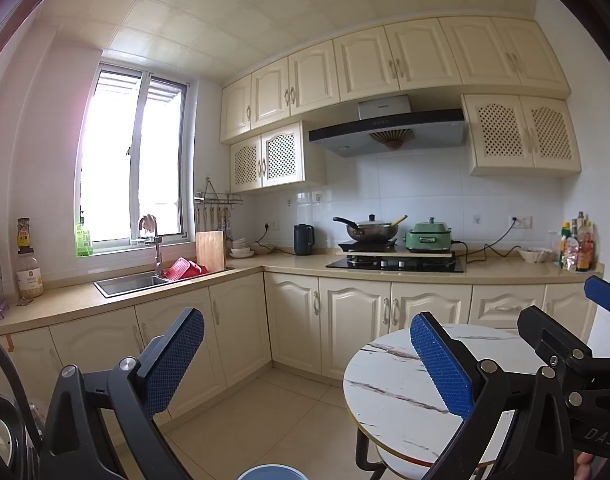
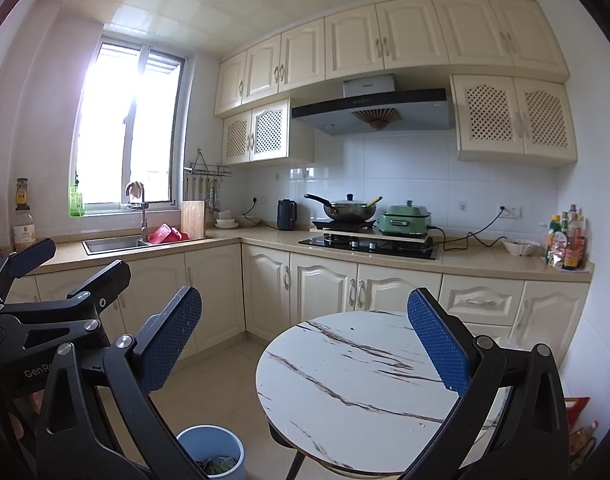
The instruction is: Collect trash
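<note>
Blue bin's [image 2: 210,453] wrappers [image 2: 217,465] only in right view; both grippers agape

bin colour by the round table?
Light blue bin, wrappers inside; shows best in the right wrist view, left of the marble-pattern table.

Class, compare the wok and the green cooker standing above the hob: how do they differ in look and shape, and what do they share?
The wok is dark metal and round, while the green cooker is pale green and boxy. The wok has a long black handle sticking out to the left; the cooker shows none and has a black cord running from it instead. Both wear a lid with a knob, and both stand side by side on a board above the hob.
</note>
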`<action>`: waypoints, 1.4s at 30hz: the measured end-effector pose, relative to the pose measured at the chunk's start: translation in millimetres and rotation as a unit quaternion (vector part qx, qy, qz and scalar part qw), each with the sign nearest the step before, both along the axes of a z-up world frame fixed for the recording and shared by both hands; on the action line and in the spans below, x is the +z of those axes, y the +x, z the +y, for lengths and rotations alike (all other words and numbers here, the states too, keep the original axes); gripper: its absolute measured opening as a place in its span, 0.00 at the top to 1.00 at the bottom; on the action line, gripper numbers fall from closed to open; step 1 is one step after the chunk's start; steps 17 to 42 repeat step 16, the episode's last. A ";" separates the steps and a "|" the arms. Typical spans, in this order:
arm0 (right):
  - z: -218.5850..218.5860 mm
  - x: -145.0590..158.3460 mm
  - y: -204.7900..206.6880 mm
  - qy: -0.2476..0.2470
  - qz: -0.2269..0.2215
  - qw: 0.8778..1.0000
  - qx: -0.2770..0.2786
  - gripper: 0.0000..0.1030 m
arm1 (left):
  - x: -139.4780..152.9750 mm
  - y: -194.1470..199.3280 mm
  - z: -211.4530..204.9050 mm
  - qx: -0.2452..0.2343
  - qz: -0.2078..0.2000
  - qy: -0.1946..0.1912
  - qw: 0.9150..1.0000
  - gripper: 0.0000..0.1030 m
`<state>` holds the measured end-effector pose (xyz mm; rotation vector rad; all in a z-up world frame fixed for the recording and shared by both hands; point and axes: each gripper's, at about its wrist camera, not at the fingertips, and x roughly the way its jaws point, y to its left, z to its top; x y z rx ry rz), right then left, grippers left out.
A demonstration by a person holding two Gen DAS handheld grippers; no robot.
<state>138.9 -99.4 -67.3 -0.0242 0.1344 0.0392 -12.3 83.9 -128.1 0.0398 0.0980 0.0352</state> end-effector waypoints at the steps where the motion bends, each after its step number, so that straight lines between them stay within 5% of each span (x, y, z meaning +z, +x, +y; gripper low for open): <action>1: 0.1 0.1 -0.1 0.000 0.000 1.000 0.000 0.00 | 0.5 0.2 1.1 0.000 0.000 0.000 1.000 0.01; 42: -1.9 -1.7 -1.3 0.000 0.001 1.000 -0.002 0.00 | 7.0 1.6 6.4 -0.001 -0.001 0.000 1.000 0.01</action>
